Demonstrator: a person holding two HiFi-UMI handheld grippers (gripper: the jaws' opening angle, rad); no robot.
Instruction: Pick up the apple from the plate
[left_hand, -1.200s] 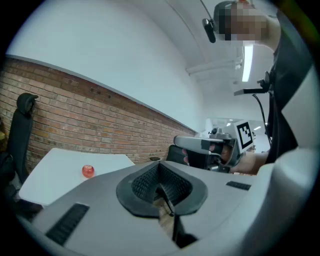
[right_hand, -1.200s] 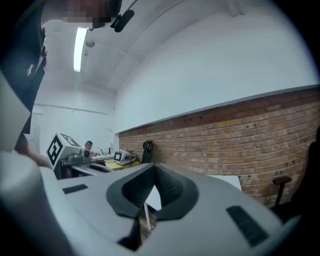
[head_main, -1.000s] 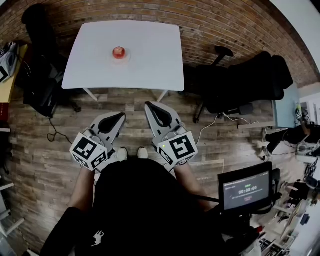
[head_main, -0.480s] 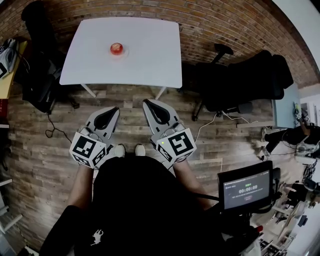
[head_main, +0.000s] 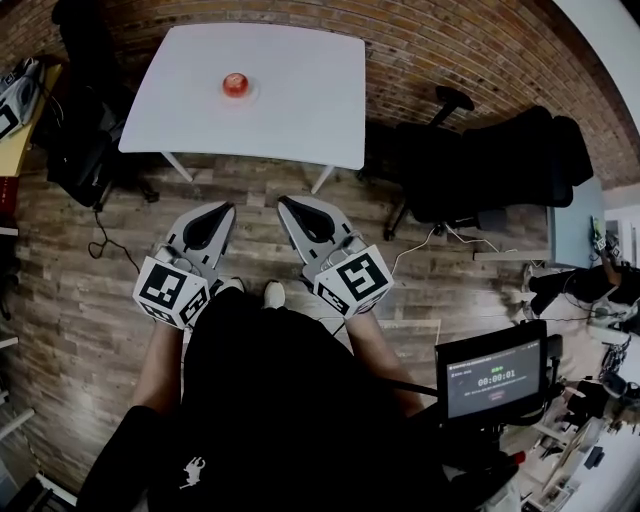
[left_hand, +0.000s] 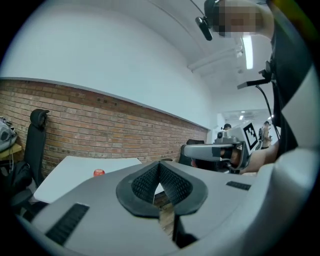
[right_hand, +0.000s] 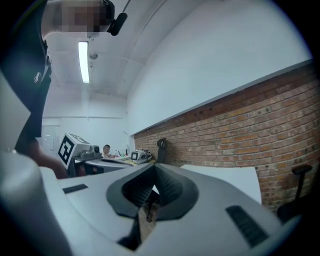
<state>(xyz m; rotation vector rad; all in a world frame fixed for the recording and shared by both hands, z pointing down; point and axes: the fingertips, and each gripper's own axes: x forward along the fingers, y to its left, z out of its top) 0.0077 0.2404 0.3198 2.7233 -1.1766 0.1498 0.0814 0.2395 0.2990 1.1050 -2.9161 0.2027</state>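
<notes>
A red apple (head_main: 235, 84) sits on a small white plate (head_main: 250, 92) near the far left of a white table (head_main: 300, 100). I stand on the wooden floor short of the table, both grippers held in front of my body and well away from the apple. My left gripper (head_main: 224, 207) is shut and empty. My right gripper (head_main: 284, 202) is shut and empty too. In the left gripper view the apple (left_hand: 99, 172) shows small on the table (left_hand: 70, 172), left of my shut jaws (left_hand: 159, 163). The right gripper view shows shut jaws (right_hand: 154, 166) and the table (right_hand: 235, 175), but no apple.
A black office chair (head_main: 490, 165) stands right of the table and another black chair (head_main: 80, 120) at its left. A brick wall (head_main: 450, 50) runs behind it. A monitor (head_main: 490, 378) on a stand is at my right. Cables (head_main: 105, 255) lie on the floor.
Both grippers have drifted slightly up the picture toward the table's near edge, the right one a little more. Their jaws have stayed shut and the apple has not moved.
</notes>
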